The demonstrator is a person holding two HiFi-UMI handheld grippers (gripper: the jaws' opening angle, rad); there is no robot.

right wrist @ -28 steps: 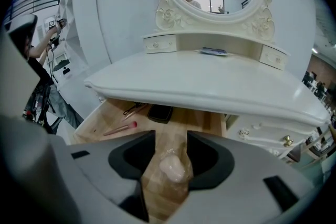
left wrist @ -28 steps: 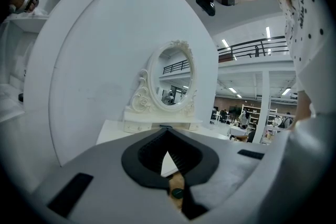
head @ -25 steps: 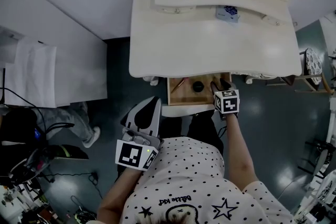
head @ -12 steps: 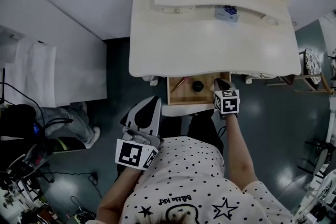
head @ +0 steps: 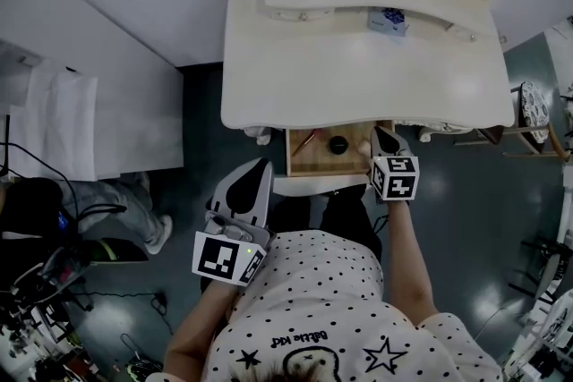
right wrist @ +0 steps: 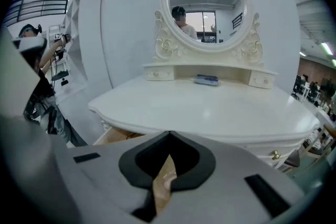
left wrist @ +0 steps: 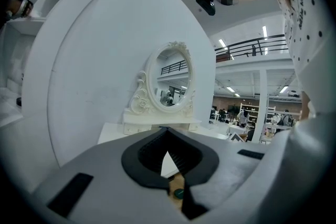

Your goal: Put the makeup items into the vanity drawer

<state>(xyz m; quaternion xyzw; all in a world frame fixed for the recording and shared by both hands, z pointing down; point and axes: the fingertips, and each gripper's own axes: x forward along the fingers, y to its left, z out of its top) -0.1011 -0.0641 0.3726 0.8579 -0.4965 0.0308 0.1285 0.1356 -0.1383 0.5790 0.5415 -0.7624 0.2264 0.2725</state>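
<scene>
The white vanity's wooden drawer stands open below its front edge. Inside lie a black round jar and a thin pink pencil. My right gripper hovers over the drawer's right end; its jaws have just been closing and are shut with nothing between them. My left gripper hangs in front of the drawer, left of it, shut and empty. Through its narrow slit, the jar shows. A small blue item rests on the vanity's back shelf.
An oval mirror with a carved frame rises behind the vanity top. A white partition runs along the left, with a bystander's legs and cables on the dark floor. A patterned stool stands at the right.
The right gripper has lifted out of the drawer and shifted slightly right, and its jaws went from open to shut. The left gripper has stayed put.
</scene>
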